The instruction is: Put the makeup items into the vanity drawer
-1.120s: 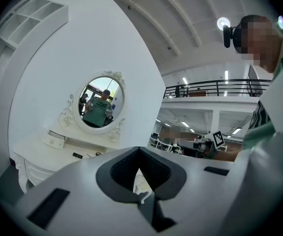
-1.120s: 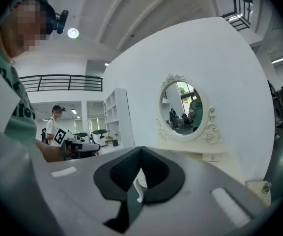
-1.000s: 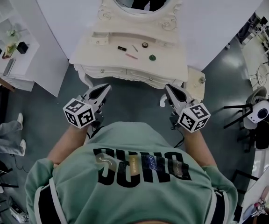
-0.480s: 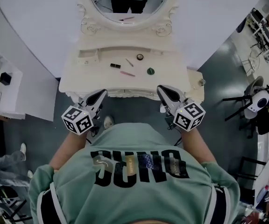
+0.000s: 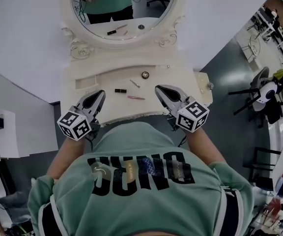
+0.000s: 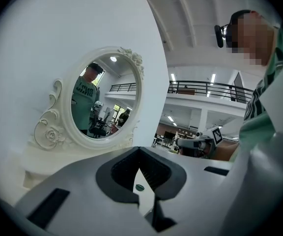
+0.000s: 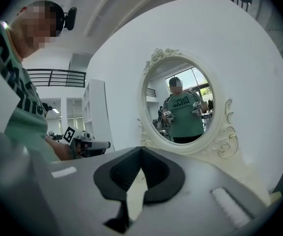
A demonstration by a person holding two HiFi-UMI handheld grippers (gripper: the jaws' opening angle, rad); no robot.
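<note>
Head view looks down past the person's green shirt [image 5: 141, 181] to the left gripper [image 5: 99, 93] and right gripper [image 5: 159, 89]. Both are held level just over the near edge of the vanity top [image 5: 77, 75], tips aimed toward the mirror [image 5: 122, 14]. Each gripper view shows its jaws drawn together at the tips with nothing between them, only a pale sliver of tabletop visible through the hollow of the pads. I read that as a ready posture with no item taken up yet. The makeup lies in the span between the two grippers and just ahead of them. A black tube [image 5: 120, 90] is nearest the left gripper's tips and a slim pink stick [image 5: 135, 98] lies midway between both. A short pencil-like stick [image 5: 134, 83] sits a little beyond, and a round compact [image 5: 145, 74] is farthest, toward the mirror. No drawer shows open, and any drawer front is hidden under the tabletop edge and the person's body. I judge a drawer must be pulled out first, which this symmetric, empty stance suits.
</note>
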